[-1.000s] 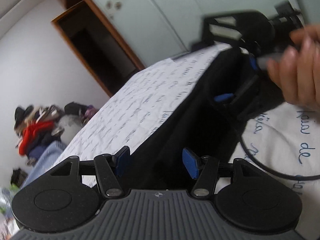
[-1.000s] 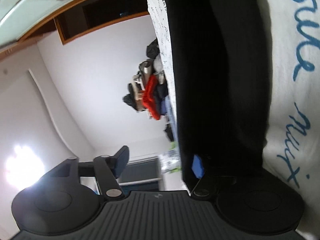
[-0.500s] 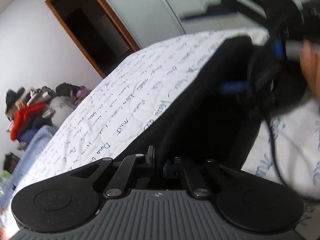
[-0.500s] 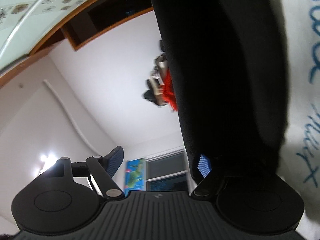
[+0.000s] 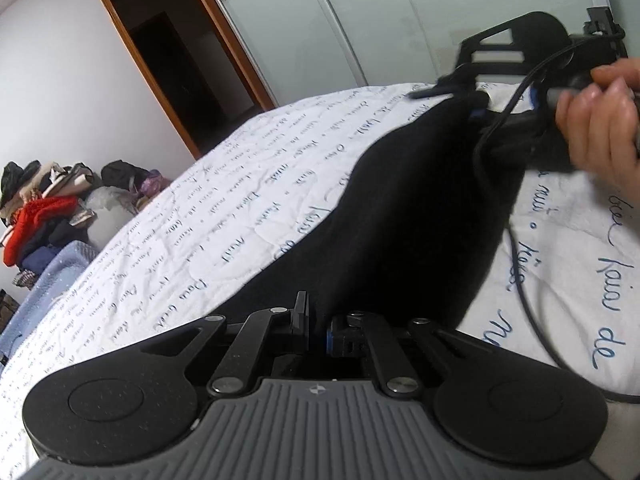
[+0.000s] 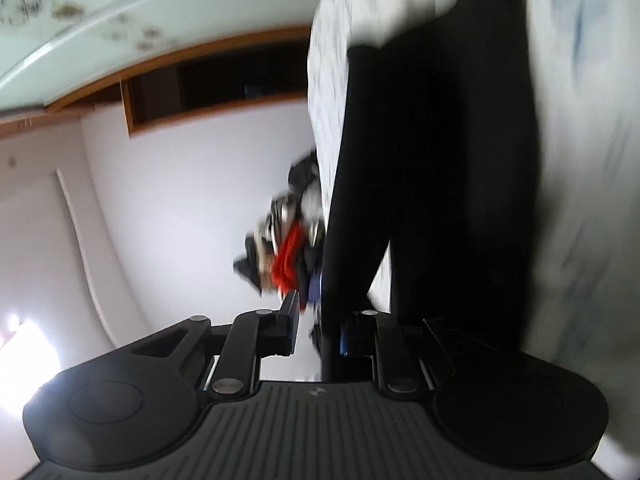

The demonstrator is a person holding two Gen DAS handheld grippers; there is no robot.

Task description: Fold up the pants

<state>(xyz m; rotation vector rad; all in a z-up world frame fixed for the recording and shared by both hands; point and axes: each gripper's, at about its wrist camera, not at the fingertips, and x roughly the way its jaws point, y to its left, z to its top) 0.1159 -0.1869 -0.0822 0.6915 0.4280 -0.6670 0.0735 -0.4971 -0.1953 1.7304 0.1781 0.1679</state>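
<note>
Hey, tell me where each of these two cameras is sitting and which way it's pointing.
Left wrist: sits on the left gripper, looking along the black pants across the bed toward the wardrobe; the right gripper and hand show at the far end.
Right wrist: sits on the right gripper, rolled sideways, looking down the pants toward the wall; blurred, only its own gripper shows.
Shared: pants, bed, clothes pile.
</note>
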